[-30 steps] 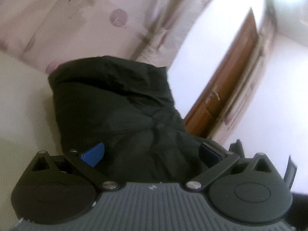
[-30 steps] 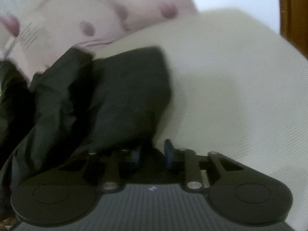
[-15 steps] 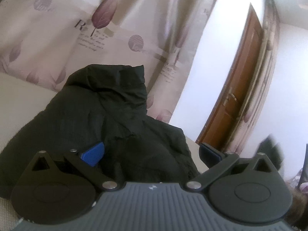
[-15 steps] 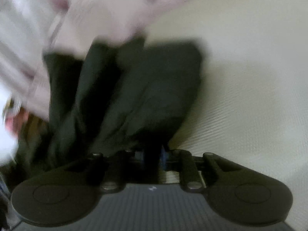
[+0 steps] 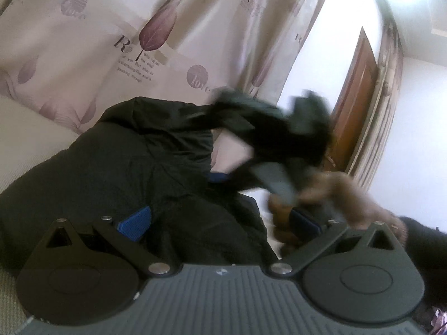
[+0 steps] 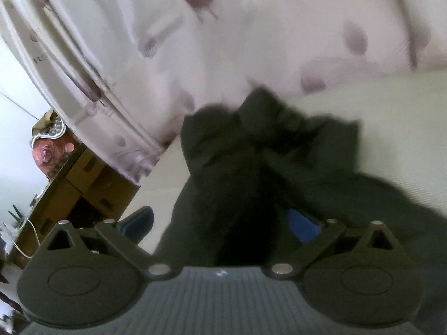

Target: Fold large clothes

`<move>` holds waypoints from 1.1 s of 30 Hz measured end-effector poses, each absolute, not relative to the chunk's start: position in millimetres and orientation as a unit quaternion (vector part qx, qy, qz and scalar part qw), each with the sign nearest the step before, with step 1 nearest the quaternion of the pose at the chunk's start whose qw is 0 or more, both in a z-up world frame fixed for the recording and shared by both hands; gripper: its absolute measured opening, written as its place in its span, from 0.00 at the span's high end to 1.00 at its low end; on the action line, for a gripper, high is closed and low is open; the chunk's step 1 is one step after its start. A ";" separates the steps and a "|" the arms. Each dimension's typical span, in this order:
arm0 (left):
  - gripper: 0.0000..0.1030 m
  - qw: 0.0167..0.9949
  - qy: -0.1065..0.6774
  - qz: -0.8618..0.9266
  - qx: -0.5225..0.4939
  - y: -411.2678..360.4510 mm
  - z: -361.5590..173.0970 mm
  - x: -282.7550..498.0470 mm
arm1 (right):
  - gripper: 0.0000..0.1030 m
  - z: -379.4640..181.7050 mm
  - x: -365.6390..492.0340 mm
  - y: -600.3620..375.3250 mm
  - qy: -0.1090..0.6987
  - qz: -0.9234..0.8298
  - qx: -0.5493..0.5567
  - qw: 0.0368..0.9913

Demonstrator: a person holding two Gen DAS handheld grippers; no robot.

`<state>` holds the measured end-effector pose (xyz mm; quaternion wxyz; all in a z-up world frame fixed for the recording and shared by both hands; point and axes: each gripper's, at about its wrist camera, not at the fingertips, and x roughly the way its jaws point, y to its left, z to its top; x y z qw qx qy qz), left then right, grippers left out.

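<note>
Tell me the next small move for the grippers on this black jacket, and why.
Probably bring the right gripper down and close it on the black jacket. Both grippers are open, the left gripper too, and the jacket lies bunched and unfolded on the cream bed, so nothing holds it yet.

Dark jacket (image 5: 117,173) heaps across the pale bed (image 6: 399,117), filling the gap between both sets of spread fingers. Bare bed lies right of the heap; the curtain (image 5: 83,50) closes the far edge.
</note>
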<state>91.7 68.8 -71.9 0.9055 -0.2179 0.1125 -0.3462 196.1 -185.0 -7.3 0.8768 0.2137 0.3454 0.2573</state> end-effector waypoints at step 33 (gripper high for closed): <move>0.00 0.924 0.163 -0.333 -0.090 2.3 -49.3 106.0 | 0.70 -112.7 83.3 -402.9 0.229 0.178 0.372 0.882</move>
